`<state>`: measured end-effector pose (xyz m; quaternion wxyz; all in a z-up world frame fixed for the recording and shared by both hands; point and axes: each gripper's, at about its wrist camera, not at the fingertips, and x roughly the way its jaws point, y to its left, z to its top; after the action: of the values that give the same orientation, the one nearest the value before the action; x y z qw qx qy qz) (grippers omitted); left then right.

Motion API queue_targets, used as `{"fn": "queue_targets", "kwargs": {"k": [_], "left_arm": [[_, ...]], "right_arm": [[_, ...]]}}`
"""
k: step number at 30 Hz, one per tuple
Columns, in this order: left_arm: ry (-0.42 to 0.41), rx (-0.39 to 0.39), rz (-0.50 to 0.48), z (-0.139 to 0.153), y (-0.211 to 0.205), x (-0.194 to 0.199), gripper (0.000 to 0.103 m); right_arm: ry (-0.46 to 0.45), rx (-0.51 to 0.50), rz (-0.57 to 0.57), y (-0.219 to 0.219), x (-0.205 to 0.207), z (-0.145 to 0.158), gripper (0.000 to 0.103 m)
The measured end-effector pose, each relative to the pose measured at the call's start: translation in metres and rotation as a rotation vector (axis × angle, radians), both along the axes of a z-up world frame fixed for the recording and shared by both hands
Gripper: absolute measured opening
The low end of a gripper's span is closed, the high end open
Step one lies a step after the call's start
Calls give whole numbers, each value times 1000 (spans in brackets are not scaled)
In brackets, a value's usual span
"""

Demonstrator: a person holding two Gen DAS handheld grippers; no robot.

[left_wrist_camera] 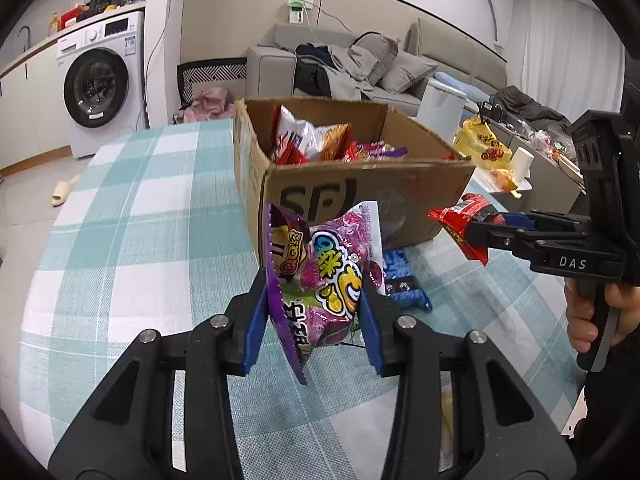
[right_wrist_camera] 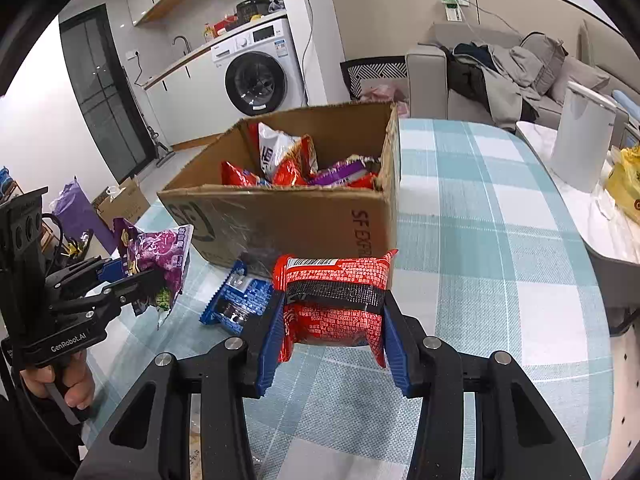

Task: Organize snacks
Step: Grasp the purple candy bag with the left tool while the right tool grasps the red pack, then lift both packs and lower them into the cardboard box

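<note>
My left gripper [left_wrist_camera: 316,280] is shut on purple snack packets [left_wrist_camera: 332,272], held upright above the checked tablecloth just in front of the cardboard box [left_wrist_camera: 360,188]. To its right, my right gripper [left_wrist_camera: 472,232] is shut on a red snack packet [left_wrist_camera: 456,220]. In the right wrist view the red packet [right_wrist_camera: 336,280] sits crosswise between the blue pads of the right gripper [right_wrist_camera: 332,300], near the box [right_wrist_camera: 288,216]. The left gripper [right_wrist_camera: 132,276] with the purple packets [right_wrist_camera: 160,252] is at the left. Several snack bags lie in the box. A blue packet [right_wrist_camera: 236,300] lies on the table by the box.
The round table [right_wrist_camera: 500,240] has a teal checked cloth. A white bin [right_wrist_camera: 580,140] and a yellow bag [right_wrist_camera: 624,184] stand on a side table to the right. A washing machine [left_wrist_camera: 100,84] and a sofa [left_wrist_camera: 360,60] are behind. A hand [left_wrist_camera: 600,312] holds the right gripper's handle.
</note>
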<state>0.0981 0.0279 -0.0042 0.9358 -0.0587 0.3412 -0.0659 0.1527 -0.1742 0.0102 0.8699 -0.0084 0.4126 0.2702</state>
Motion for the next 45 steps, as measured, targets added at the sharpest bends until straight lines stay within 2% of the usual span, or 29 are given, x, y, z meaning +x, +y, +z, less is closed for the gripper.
{"fn": "queue_targets", "kwargs": {"k": [17, 28, 45], "left_arm": [[-98, 7, 38, 53, -1, -9, 38], [-162, 14, 47, 92, -10, 2, 38], [-185, 20, 47, 121, -12, 28, 38]], "right_arm": [[-80, 66, -37, -14, -7, 34, 46], [-121, 96, -53, -13, -8, 55, 46], [-176, 98, -46, 0, 6, 91, 46]]}}
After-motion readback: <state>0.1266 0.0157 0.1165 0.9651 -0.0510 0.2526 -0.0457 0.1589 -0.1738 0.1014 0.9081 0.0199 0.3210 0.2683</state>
